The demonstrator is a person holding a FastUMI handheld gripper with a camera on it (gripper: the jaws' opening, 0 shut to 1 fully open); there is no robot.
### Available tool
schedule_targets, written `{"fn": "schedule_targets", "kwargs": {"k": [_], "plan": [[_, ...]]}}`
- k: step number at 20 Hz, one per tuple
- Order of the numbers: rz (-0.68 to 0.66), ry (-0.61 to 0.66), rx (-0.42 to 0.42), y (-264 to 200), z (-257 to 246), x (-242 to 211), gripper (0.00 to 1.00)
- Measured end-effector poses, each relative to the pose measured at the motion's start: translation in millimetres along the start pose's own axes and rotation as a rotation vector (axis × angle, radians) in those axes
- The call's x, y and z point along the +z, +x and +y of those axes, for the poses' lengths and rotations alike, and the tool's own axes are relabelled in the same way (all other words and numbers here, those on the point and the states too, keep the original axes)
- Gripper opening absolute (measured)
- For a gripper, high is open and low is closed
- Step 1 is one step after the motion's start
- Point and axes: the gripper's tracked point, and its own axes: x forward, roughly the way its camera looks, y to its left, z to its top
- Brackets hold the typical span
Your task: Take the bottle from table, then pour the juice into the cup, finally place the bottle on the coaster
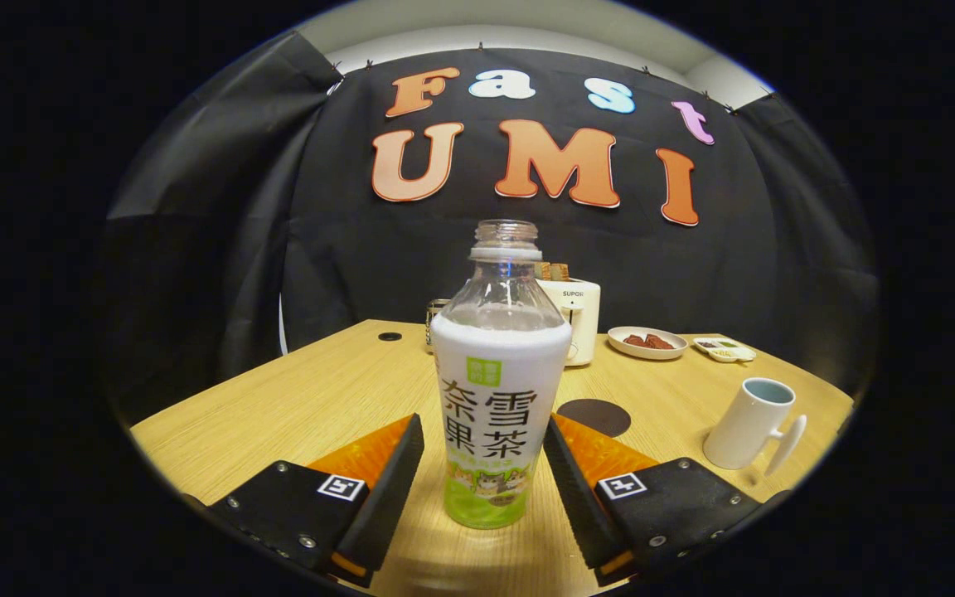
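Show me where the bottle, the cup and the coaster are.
bottle (501,390): gripper view, on its label, between the open fingers.
cup (748,424): gripper view, on its side wall.
coaster (602,414): gripper view, on its dark top.

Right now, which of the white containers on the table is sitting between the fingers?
The bottle, uncapped and standing upright between the open hand-held gripper fingers, neither touching it. The white cup and toaster stand farther off.
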Motion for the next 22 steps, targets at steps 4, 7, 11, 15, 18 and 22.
{"fn": "schedule_targets", "kwargs": {"k": [4, 7, 11, 15, 18, 22], "plan": [[0.015, -0.028, 0.008, 9.3, 0.1, -7.8, 0.77], [0.021, 0.008, 0.035, 11.1, 3.1, -6.1, 0.67], [0.053, 0.055, 0.066, 9.8, 2.2, -6.3, 0.61], [0.067, 0.199, 0.124, 10.0, 4.4, 0.9, 0.58], [0.076, 0.309, 0.145, 10.6, 0.0, 9.3, 0.58], [0.078, 0.449, 0.132, 11.9, -12.1, 18.9, 0.58]]}}
